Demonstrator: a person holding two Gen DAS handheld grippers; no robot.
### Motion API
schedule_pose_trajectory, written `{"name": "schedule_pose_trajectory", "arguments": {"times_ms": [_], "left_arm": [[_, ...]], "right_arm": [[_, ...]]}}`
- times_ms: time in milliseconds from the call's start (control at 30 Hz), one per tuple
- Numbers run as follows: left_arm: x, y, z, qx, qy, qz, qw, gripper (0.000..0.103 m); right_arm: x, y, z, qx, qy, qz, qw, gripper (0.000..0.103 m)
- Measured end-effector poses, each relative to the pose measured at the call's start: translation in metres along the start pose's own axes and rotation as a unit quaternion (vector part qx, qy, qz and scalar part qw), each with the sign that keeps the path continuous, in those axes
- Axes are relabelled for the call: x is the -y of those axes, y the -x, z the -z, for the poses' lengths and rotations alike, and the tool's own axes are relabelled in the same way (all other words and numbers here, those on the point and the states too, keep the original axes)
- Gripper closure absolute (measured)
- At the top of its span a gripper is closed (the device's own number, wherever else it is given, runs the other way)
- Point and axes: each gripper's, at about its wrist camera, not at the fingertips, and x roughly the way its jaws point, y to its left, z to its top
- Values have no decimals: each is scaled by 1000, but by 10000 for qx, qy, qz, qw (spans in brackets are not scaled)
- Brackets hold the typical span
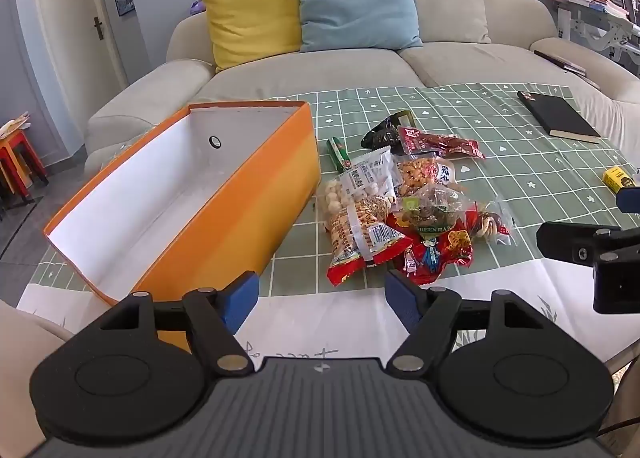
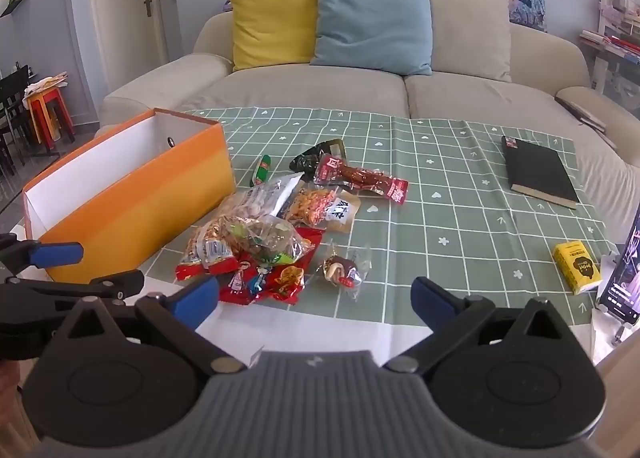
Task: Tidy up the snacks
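A pile of snack packets (image 1: 400, 209) lies on the green checked tablecloth (image 1: 520, 161), also seen in the right wrist view (image 2: 272, 234). An empty orange box (image 1: 192, 193) with a white inside stands left of the pile; it also shows in the right wrist view (image 2: 132, 193). A green sausage stick (image 1: 338, 153) lies between box and pile. My left gripper (image 1: 322, 298) is open and empty, just short of the pile's near edge. My right gripper (image 2: 316, 298) is open and empty, near a small clear packet (image 2: 344, 270). The left gripper shows at the right wrist view's left edge (image 2: 56, 254).
A black notebook (image 2: 540, 171) lies at the far right of the table. A small yellow box (image 2: 576, 266) and a propped phone (image 2: 624, 270) stand near the right edge. A beige sofa (image 2: 360, 93) with yellow and blue cushions sits behind the table.
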Motion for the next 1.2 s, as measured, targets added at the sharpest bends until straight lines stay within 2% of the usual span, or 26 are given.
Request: {"name": "schedule_pose_trajectory", "arguments": {"times_ms": [1200], "left_arm": [[-3, -4, 1, -42, 18, -38, 10000, 18]], "right_arm": [[1, 0, 0, 42, -9, -14, 10000, 4]]}}
